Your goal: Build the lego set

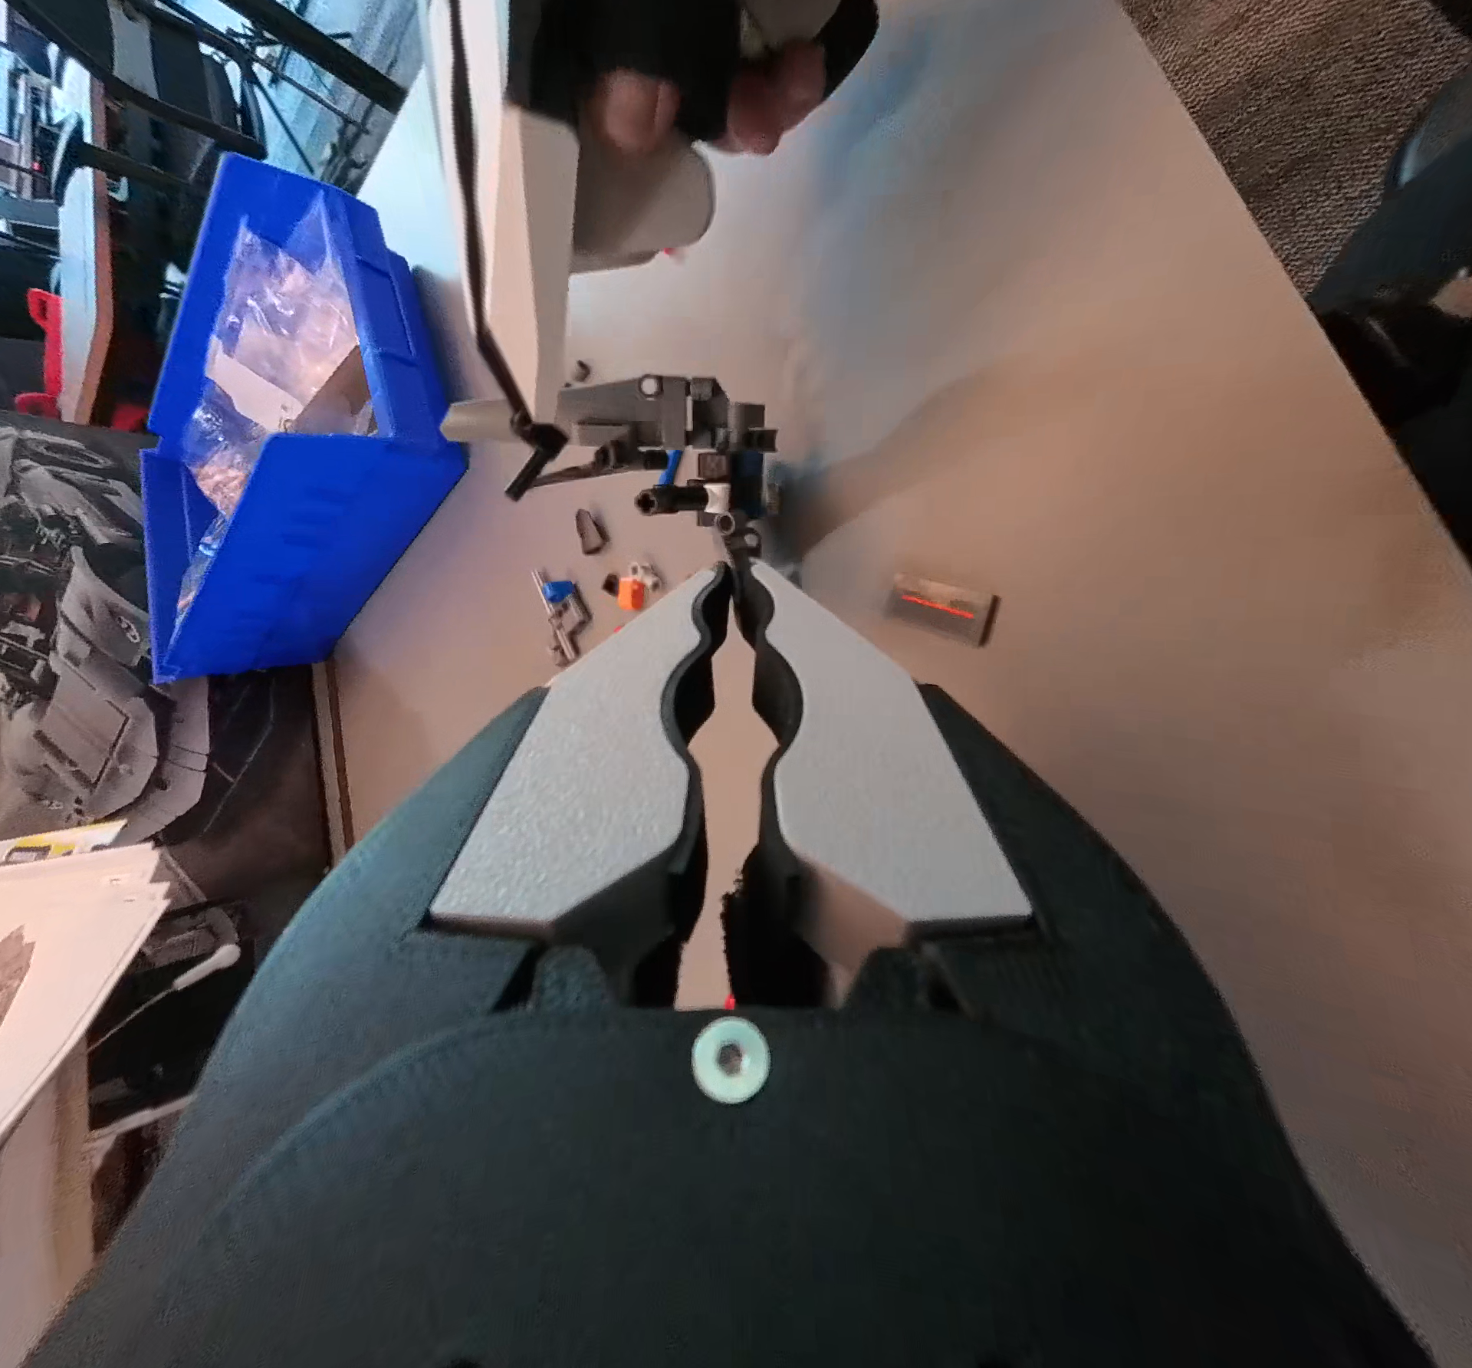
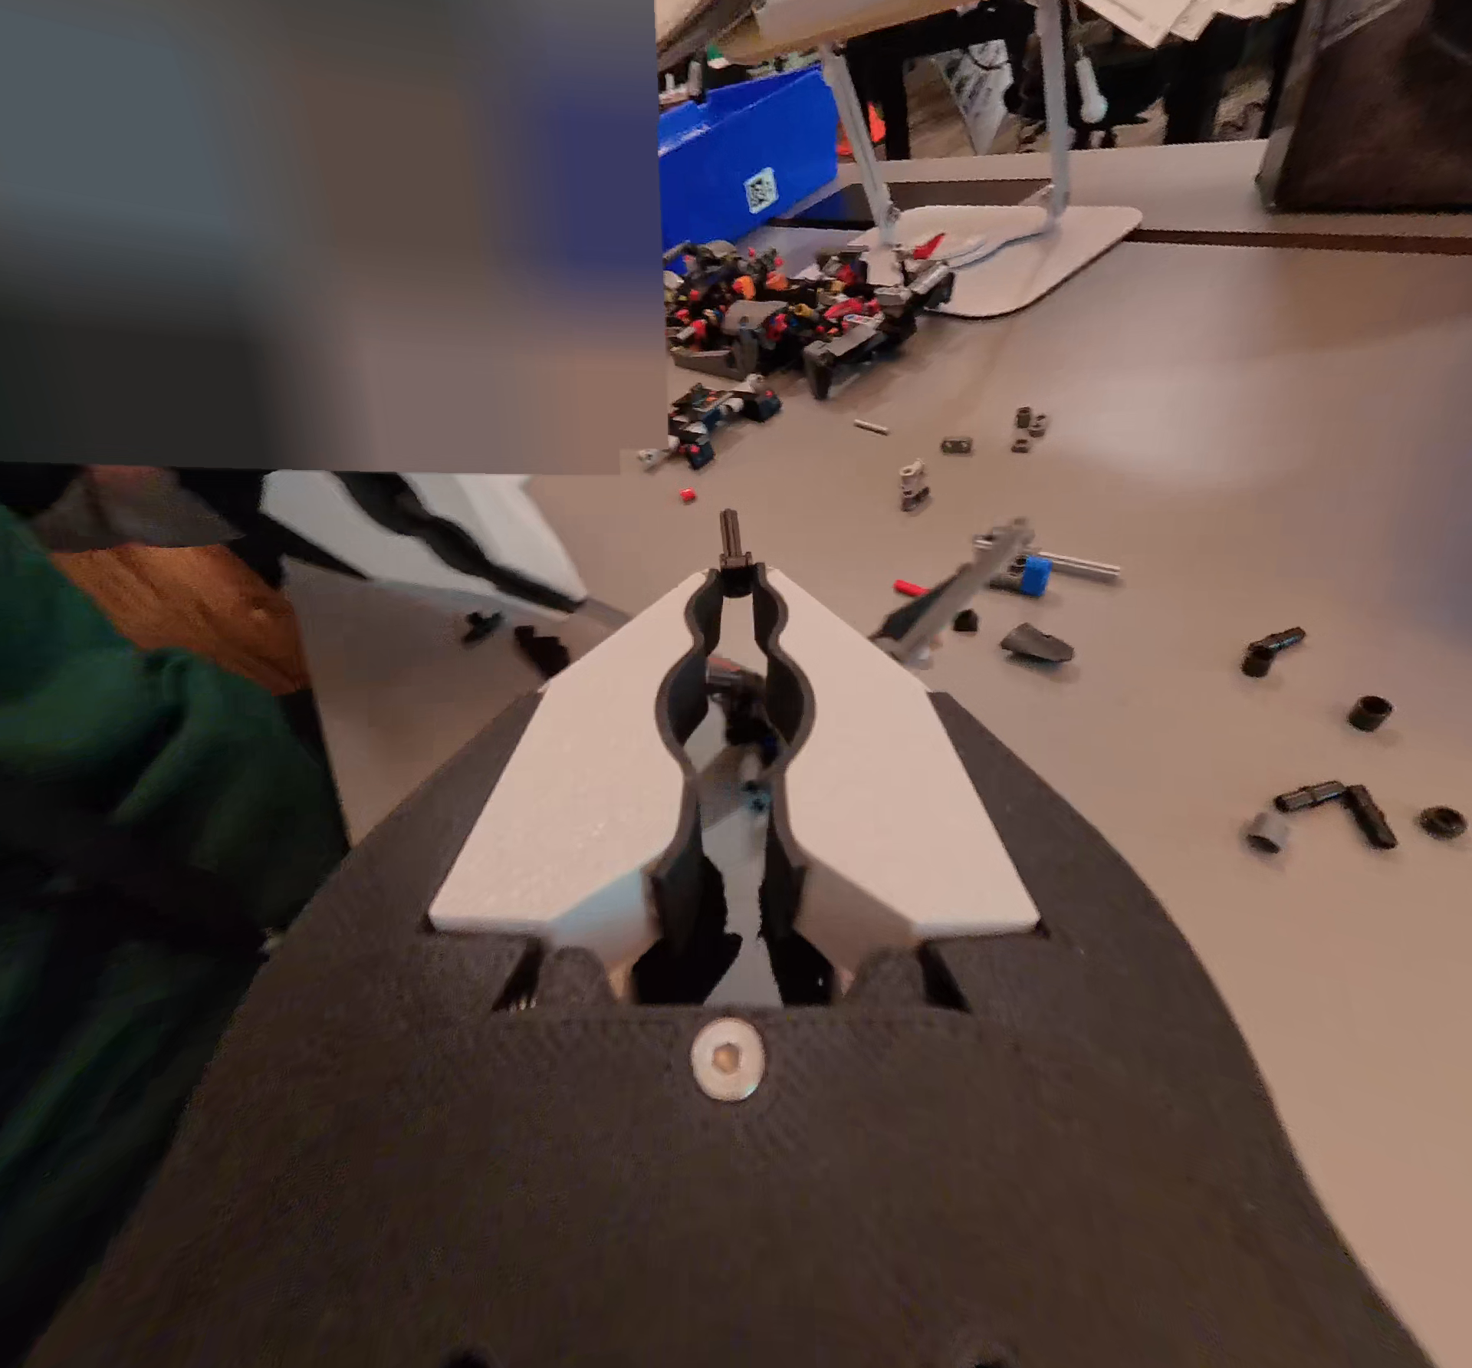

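In the left wrist view my left gripper (image 1: 737,581) is shut on a small black connector (image 1: 739,553) at the near end of a grey and black lego assembly (image 1: 637,413), held above the table. The right gripper's body (image 1: 542,230) comes in from above, and its fingers (image 1: 470,421) meet the assembly's far left end. In the right wrist view my right gripper (image 2: 731,573) is shut on a black pin (image 2: 729,533) that sticks out past its tips. Part of the assembly (image 2: 745,716) shows between its fingers. The left gripper's fingers (image 2: 446,541) show at the left.
A blue bin (image 1: 279,413) with plastic bags stands left of the assembly. Small loose parts (image 1: 632,593) and a grey piece with a red line (image 1: 944,617) lie on the table. A pile of lego parts (image 2: 796,318), a stand base (image 2: 1035,246) and scattered black pieces (image 2: 1338,812) lie ahead and right. Spacing between my two grippers at the tips: around 7 cm.
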